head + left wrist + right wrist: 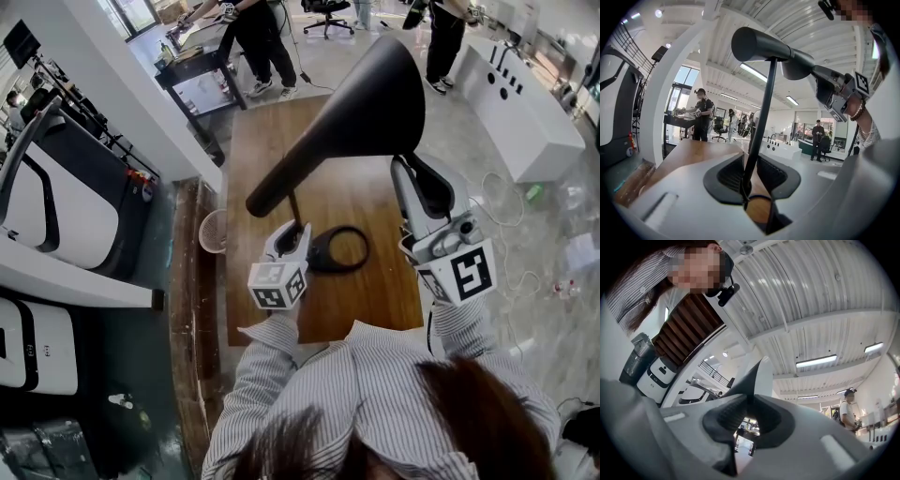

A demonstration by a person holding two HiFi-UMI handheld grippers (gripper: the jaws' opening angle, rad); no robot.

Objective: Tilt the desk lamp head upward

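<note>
Pinching the lamp head [370,98] by its rim in the right tool [750,411], clamped tight, high over the tabletop [272,150]. Bracketing the stem [764,108] with the left tool [749,176], parted slightly, above the base [320,253] near the tabletop's near edge.

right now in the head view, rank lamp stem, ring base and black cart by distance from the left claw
1. Lamp stem: between the left claw's jaws.
2. Ring base: just to its right.
3. Black cart: far off, upper left.
</note>
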